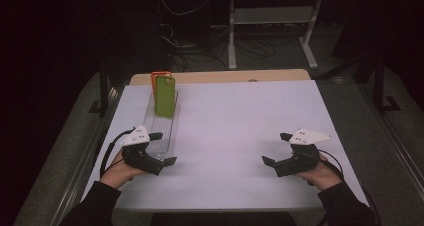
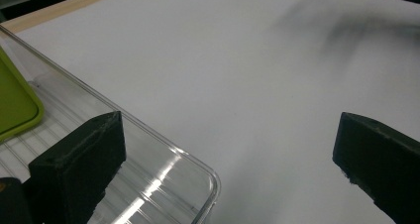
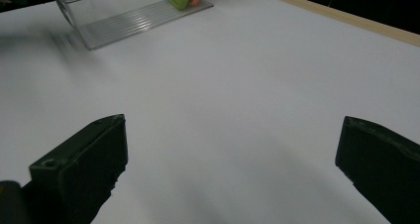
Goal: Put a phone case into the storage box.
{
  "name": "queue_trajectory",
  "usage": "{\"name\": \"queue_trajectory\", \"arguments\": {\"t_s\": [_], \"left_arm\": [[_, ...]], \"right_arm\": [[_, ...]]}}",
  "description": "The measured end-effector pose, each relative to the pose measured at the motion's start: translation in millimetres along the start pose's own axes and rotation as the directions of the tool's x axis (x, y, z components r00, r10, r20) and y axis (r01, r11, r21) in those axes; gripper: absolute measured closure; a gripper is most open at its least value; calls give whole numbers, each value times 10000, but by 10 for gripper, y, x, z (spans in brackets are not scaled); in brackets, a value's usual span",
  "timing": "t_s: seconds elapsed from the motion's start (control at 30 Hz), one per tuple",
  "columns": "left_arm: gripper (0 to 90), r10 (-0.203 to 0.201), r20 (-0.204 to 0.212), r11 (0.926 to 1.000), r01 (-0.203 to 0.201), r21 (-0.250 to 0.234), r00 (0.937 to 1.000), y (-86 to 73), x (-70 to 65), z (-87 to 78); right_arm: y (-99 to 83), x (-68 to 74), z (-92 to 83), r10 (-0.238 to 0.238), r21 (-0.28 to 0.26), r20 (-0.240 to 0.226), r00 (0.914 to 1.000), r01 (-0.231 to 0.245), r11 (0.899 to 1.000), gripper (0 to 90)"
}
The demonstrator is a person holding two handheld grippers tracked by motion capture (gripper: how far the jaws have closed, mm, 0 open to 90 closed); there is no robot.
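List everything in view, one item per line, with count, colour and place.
phone case: 1, green, standing in the far end of the rack, at the table's left.
phone case: 1, orange, right behind the green one, mostly hidden.
rack: 1, clear plastic with a ribbed floor, left part of the table, lying lengthwise away from the person.
table: 1, white top with a wooden strip along the far edge.
desk frame: 1, white, on the floor beyond the table, among cables.
left gripper: 1, black with a white plate, open, at the rack's near end.
right gripper: 1, black with a white plate, open, over bare table at the right.
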State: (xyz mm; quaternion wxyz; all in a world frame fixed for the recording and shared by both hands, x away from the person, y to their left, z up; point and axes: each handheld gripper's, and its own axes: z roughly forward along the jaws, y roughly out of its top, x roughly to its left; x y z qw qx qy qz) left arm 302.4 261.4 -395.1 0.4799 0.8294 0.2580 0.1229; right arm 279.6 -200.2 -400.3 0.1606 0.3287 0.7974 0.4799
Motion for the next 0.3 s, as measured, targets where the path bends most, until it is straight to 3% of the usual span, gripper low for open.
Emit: {"name": "queue_trajectory", "arguments": {"t_s": [0.07,0.3], "left_arm": [[0,-162,63,9999,162,32,9998,-8,-6,1],[0,-142,37,9999,142,69,9999,-15,1,12]], "right_arm": [[6,5,-4,61,-26,-15,10000,-61,10000,0],[4,10,-3,108,11,-95,9999,-108,9999,0]]}}
